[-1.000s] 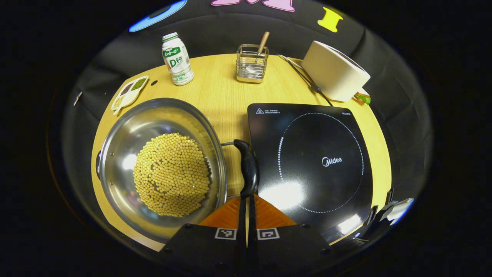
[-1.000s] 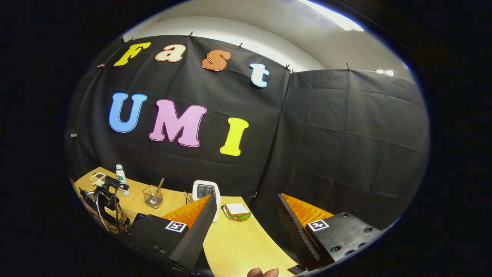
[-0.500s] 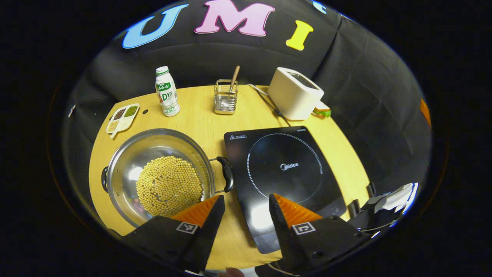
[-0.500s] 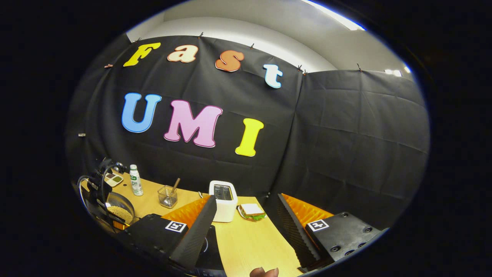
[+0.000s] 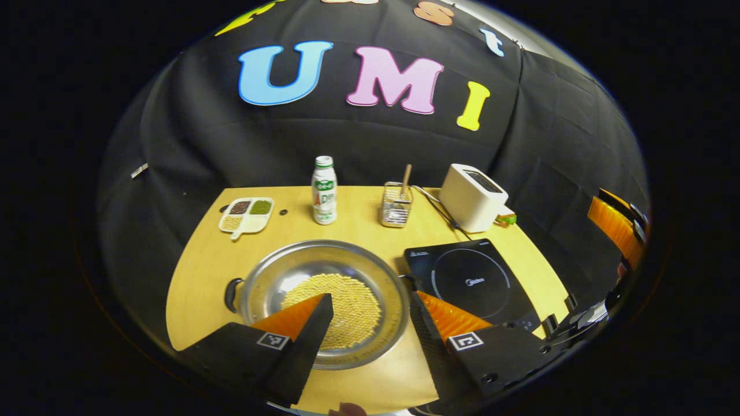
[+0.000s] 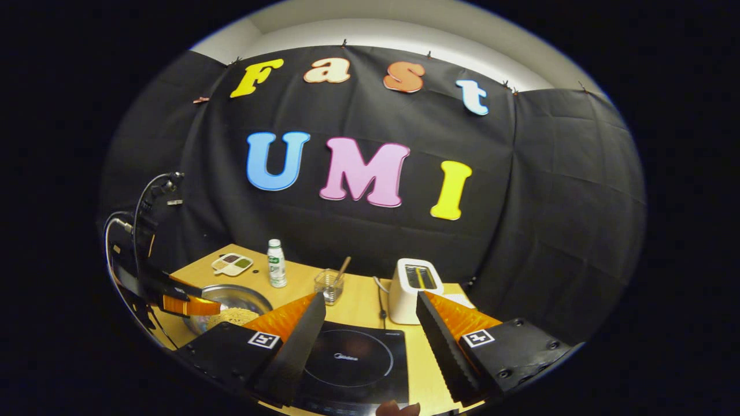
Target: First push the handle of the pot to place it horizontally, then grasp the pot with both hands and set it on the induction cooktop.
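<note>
While the pot (image 5: 324,300) of yellow beans (image 5: 347,306) sits on the table (image 5: 196,277) left of the induction cooktop (image 5: 471,280), its handles lie along the left-right line; the right one is half hidden. Both left gripper (image 5: 370,323) and right gripper (image 6: 367,329) gape, holding nothing.

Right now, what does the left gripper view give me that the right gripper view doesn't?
Left gripper view: the pot's full rim and its black side handle, plus the right gripper at the far right edge. Right gripper view: the left gripper over the pot, with its cables. Both: the pot, cooktop, toaster, bottle, wire holder and small tray on the table.
</note>
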Demonstrator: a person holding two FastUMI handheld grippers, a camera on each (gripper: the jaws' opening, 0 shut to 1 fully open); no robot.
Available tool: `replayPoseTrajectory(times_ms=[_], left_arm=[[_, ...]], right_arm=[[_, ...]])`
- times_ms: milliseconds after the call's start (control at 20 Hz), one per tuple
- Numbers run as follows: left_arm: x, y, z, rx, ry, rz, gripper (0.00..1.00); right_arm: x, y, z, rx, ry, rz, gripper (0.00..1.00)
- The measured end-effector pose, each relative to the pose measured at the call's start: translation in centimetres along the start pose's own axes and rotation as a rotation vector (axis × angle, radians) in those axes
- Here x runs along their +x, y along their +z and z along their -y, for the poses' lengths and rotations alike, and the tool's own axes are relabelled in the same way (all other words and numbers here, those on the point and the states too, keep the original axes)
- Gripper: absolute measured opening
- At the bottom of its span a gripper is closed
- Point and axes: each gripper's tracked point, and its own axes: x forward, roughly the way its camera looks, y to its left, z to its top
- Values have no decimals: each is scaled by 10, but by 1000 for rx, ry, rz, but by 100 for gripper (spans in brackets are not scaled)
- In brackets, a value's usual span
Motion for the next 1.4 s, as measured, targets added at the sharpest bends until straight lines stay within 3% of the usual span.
replayPoseTrajectory(times_ms=[200, 500, 850, 1200, 1300, 1400], left_arm=[[1, -13, -74, -23, 81, -27, 85], [22, -38, -159, -65, 128, -116, 85], [81, -58, -199, -65, 119, -215, 85], [115, -80, -216, -54, 128, -313, 82], [116, -79, -212, -57, 100, -309, 83], [117, -79, -211, -48, 88, -310, 69]], right_arm=[[29, -34, -54, 9, 111, -96, 98], [76, -102, -118, 98, 233, -309, 99], [115, -163, -148, 178, 237, -502, 99], [127, -193, -166, 235, 223, -603, 96], [129, -198, -170, 246, 222, -619, 96], [131, -205, -173, 254, 218, -638, 89]])
